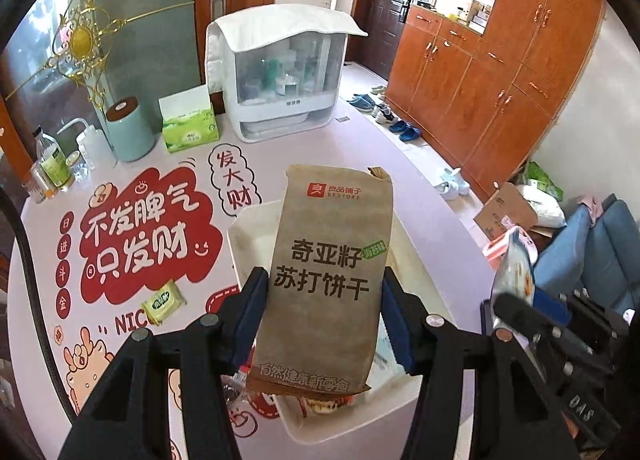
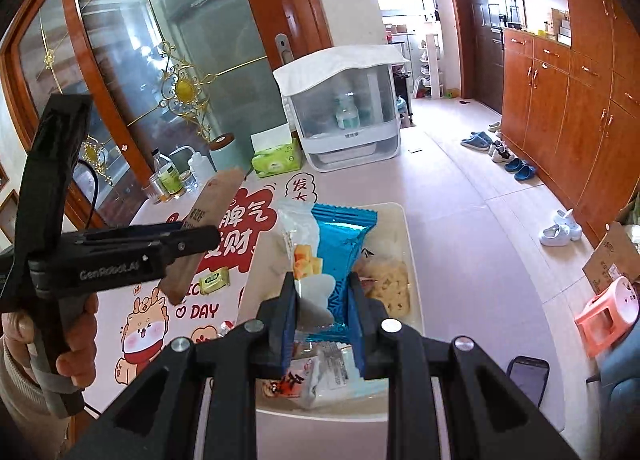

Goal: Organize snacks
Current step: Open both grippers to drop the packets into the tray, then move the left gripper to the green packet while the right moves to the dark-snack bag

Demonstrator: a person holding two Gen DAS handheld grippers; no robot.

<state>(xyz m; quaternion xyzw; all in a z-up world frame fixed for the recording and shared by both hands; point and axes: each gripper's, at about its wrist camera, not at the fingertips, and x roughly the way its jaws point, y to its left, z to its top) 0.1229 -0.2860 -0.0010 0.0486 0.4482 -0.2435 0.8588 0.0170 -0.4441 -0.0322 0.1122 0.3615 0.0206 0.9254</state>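
Over the white tray on the bench, the left tongs were clamped on a brown cracker packet and the right tongs on a blue snack packet, with a small yellow-green packet lying left of the tray, a tissue box and a white cabinet standing at the far edge, and bare bench between.

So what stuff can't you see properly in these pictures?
- White tray, left wrist view: the brown cracker packet held by the left gripper covers most of its inside.
- Snacks low in the tray, right wrist view: the right gripper and its blue packet and clear packet hide them.
- Small yellow packet on the table: print too small to read.
- Covered white cabinet: frosted front blurs the contents.
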